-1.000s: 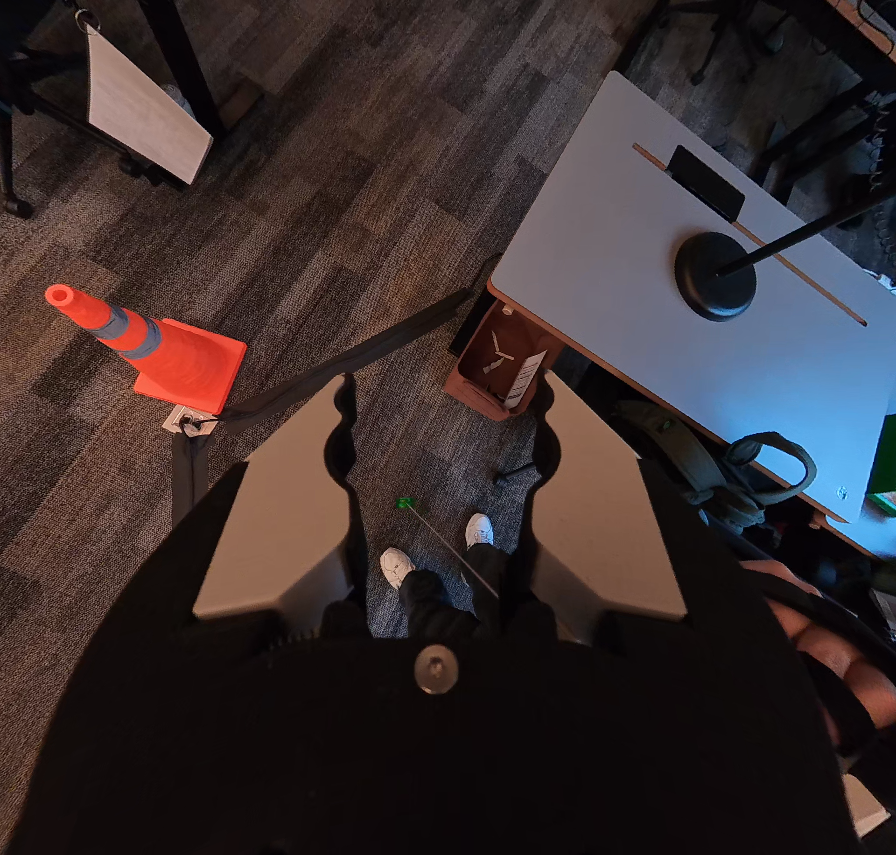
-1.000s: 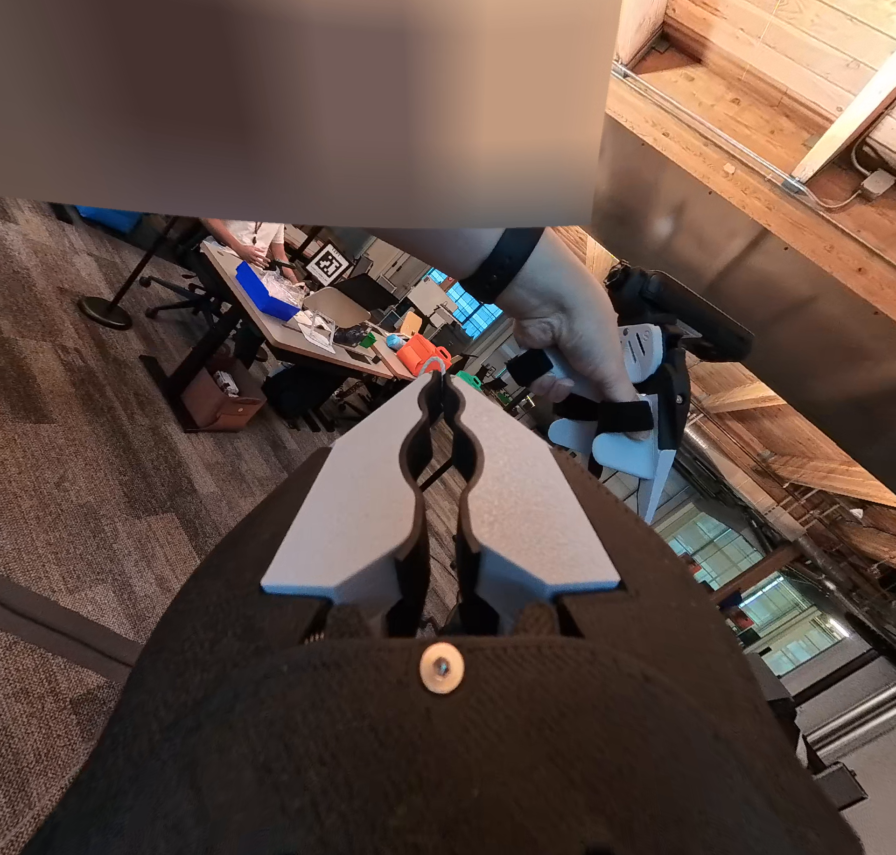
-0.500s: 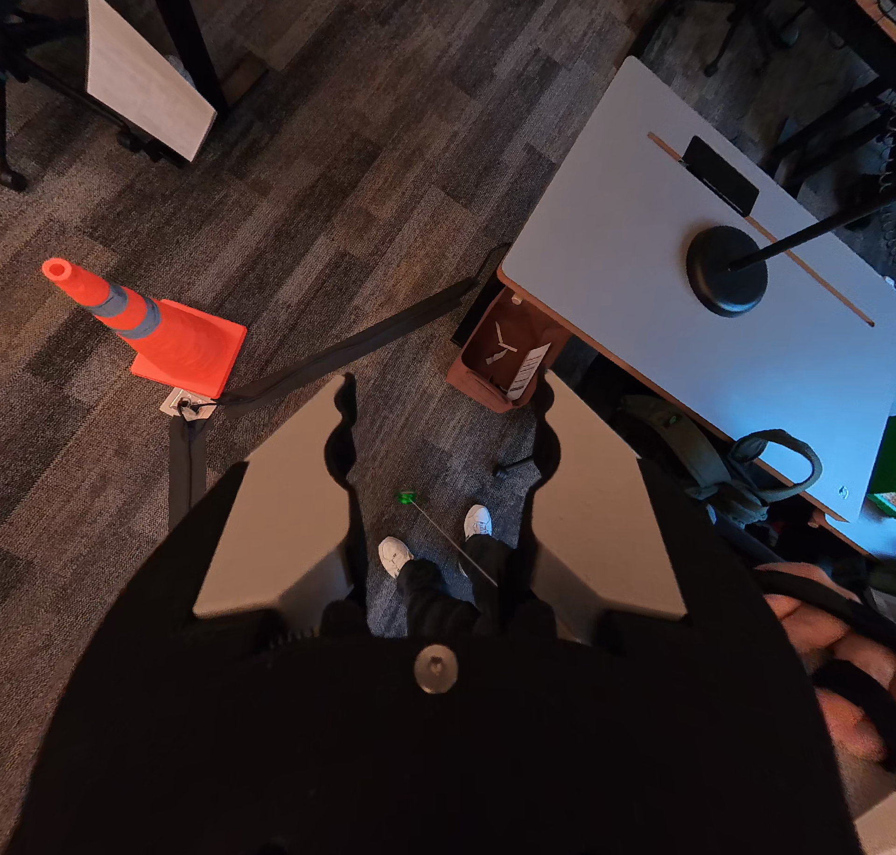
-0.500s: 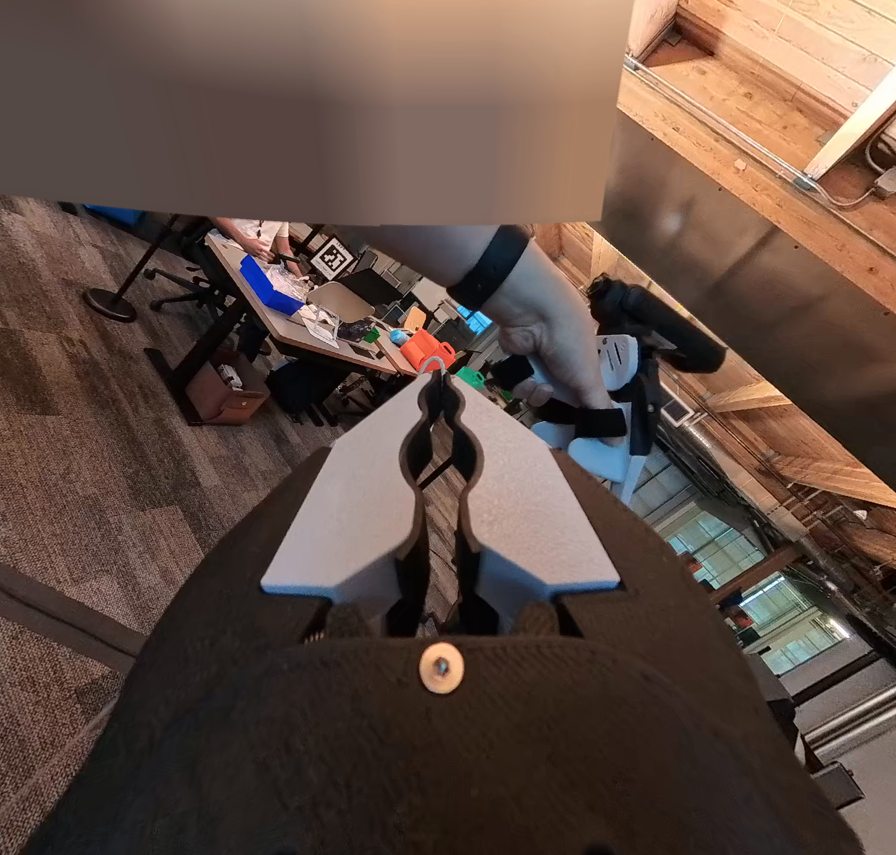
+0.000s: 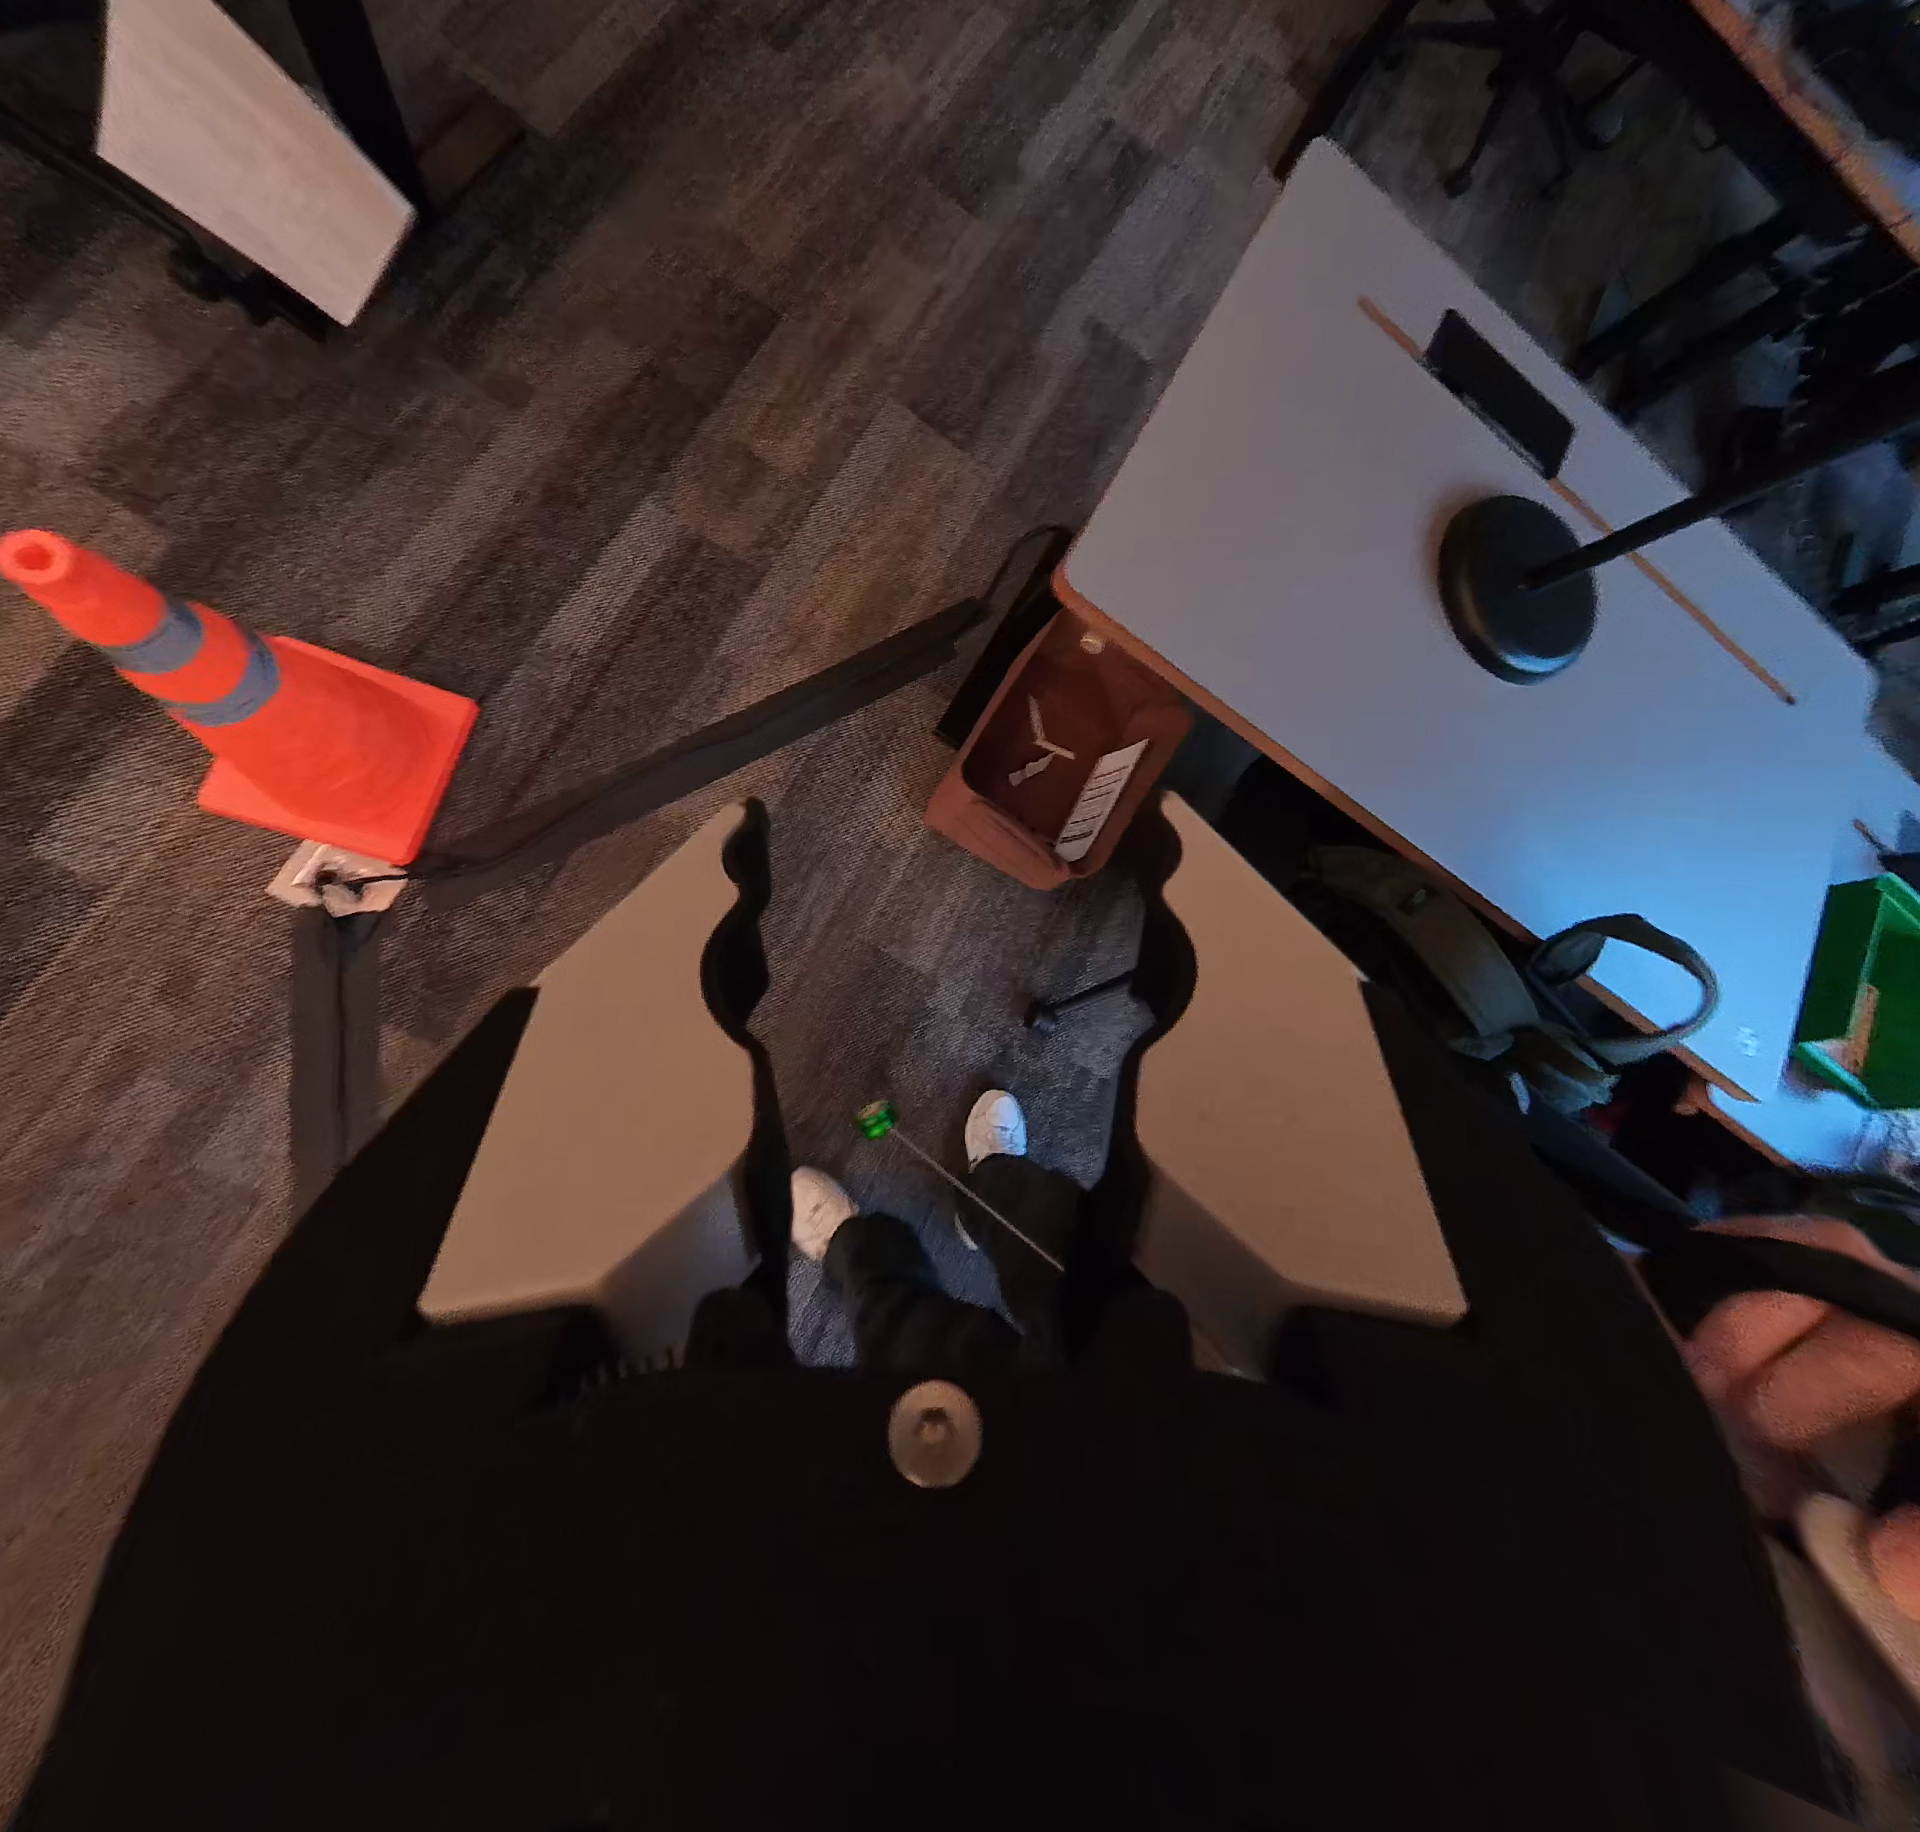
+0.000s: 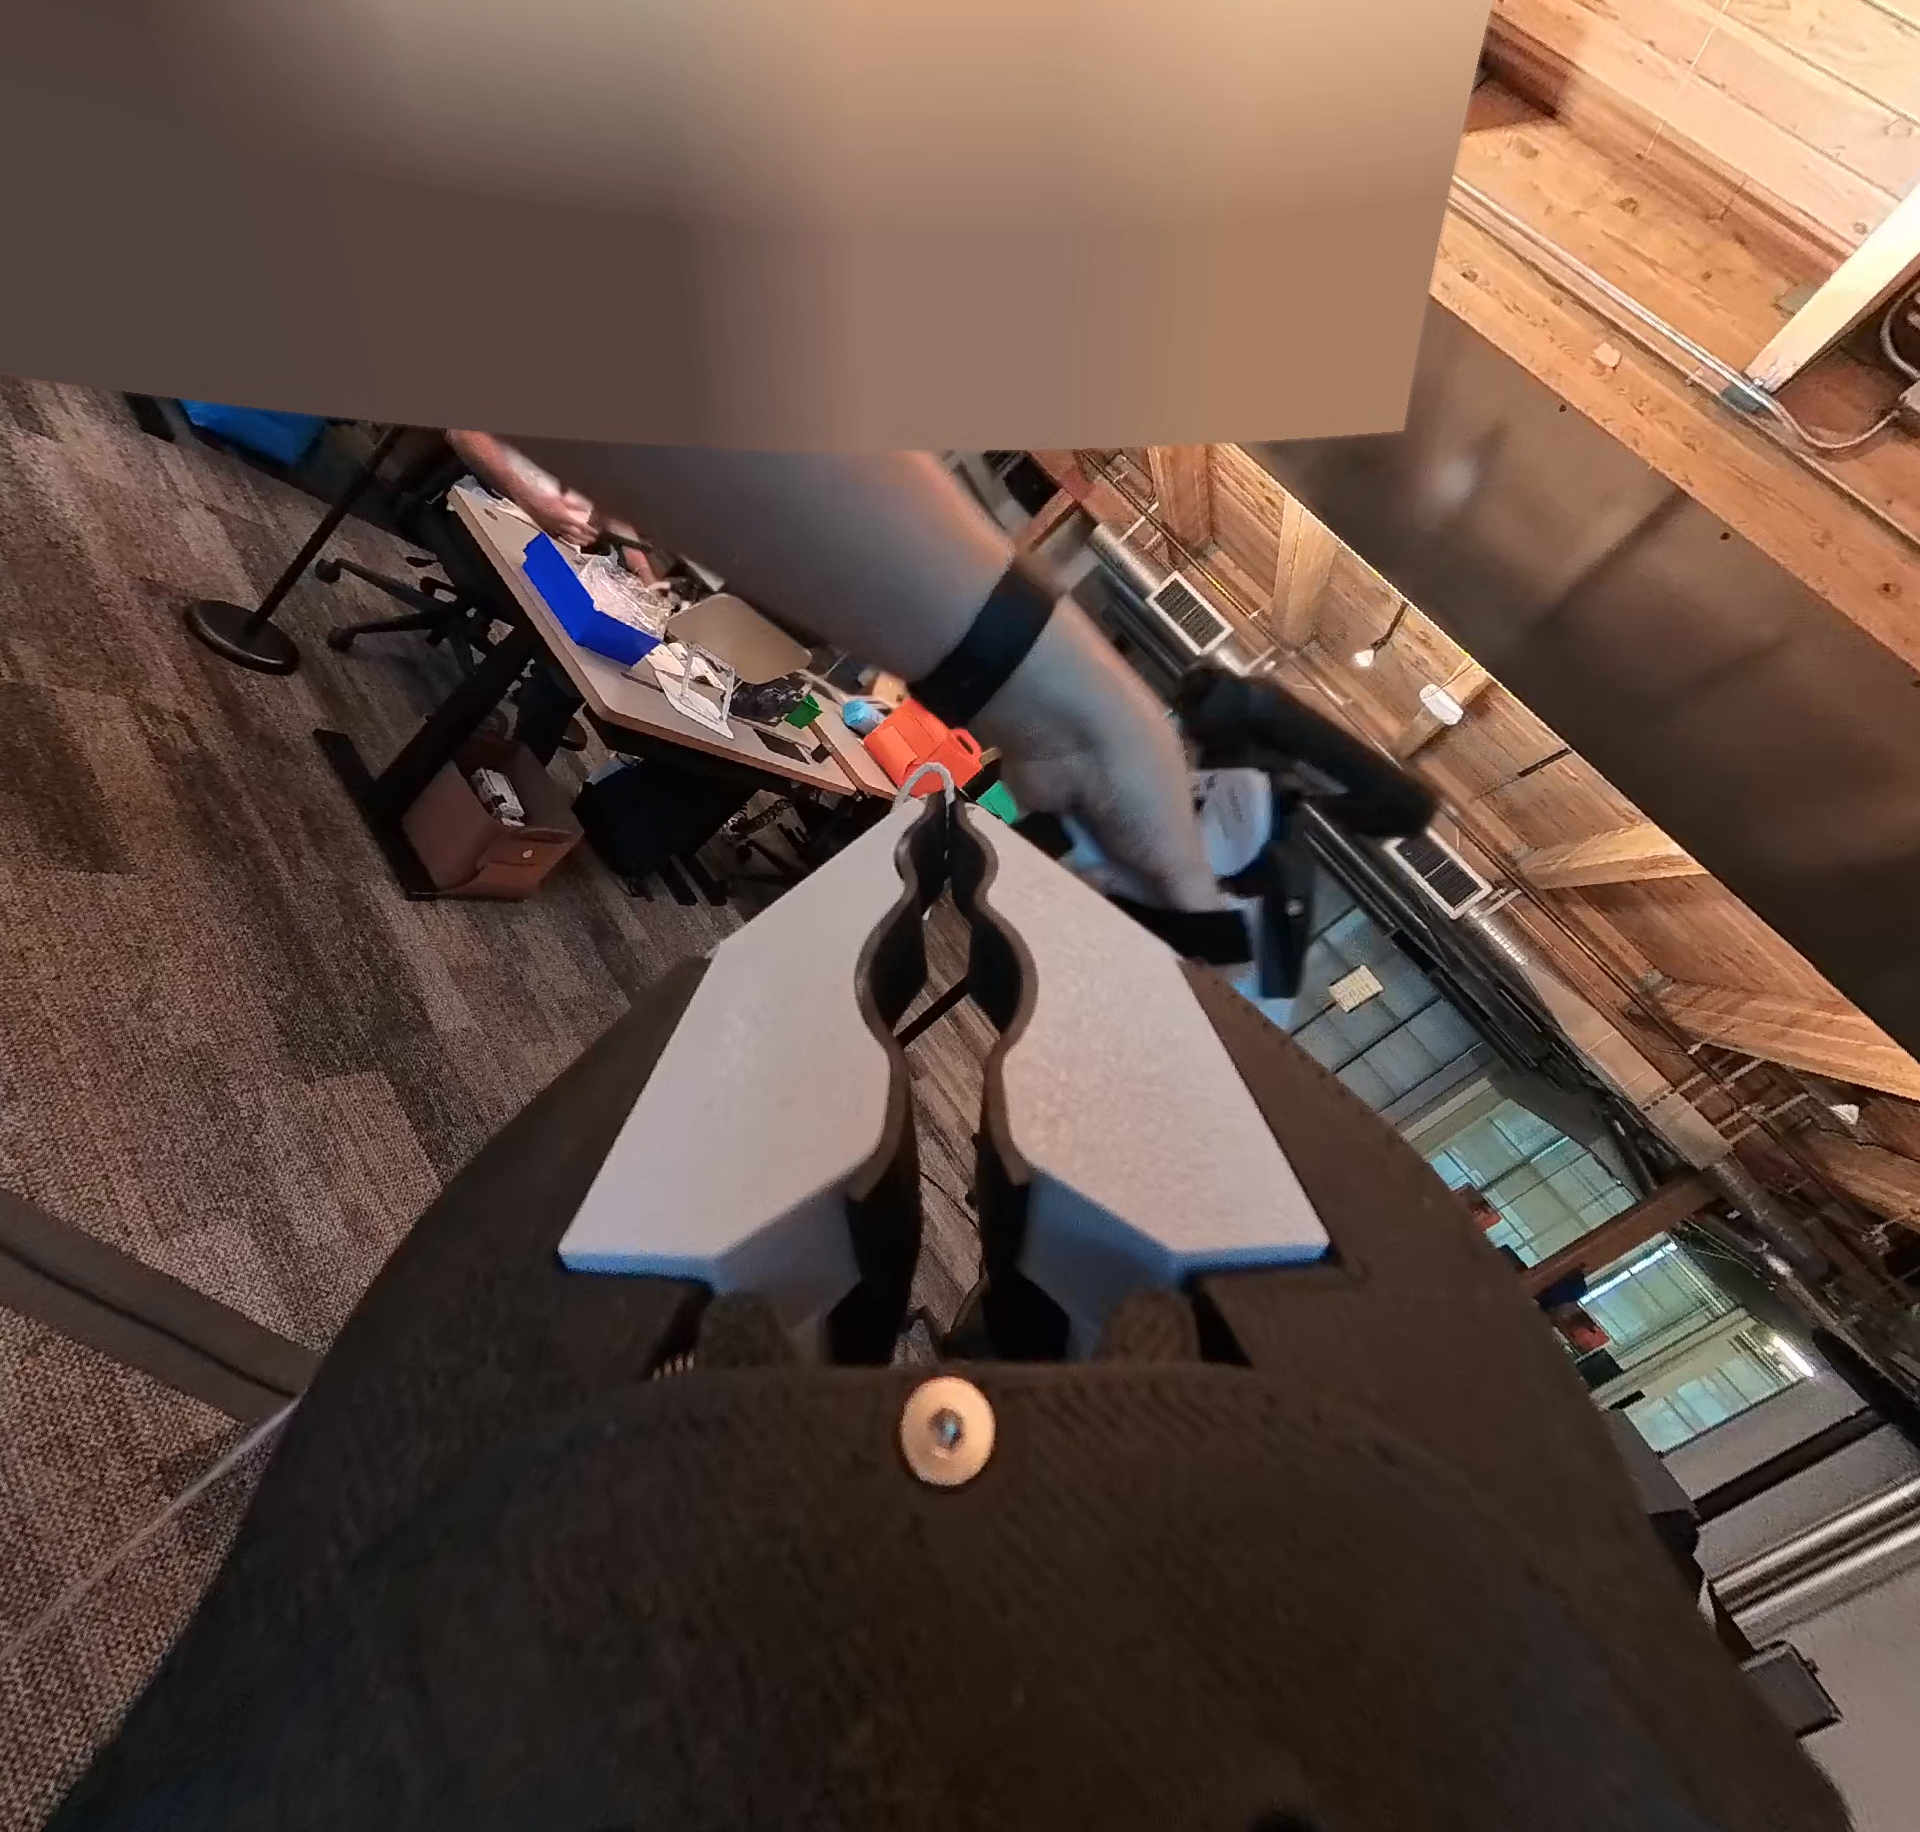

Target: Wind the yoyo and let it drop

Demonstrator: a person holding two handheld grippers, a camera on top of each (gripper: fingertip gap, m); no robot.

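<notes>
We judge the drop done: our right gripper [image 6: 943, 826] pinches the string [image 6: 923, 780], the green yoyo [image 5: 875, 1120] hangs near the carpet [image 5: 644, 328], and our left gripper [image 5: 961, 837], fingers spread and empty, must rewind next.

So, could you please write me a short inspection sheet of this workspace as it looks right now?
Surface: grey carpet; white table, mostly bare.
Job's things: green yoyo hangs low on its string near white shoes.
Clutter: orange cone, brown box, green bin.
Grippers: left gripper open, empty; right gripper shut on the string loop.
Cables: black floor strip.
Surroundings: far desk, wooden ceiling.
</notes>
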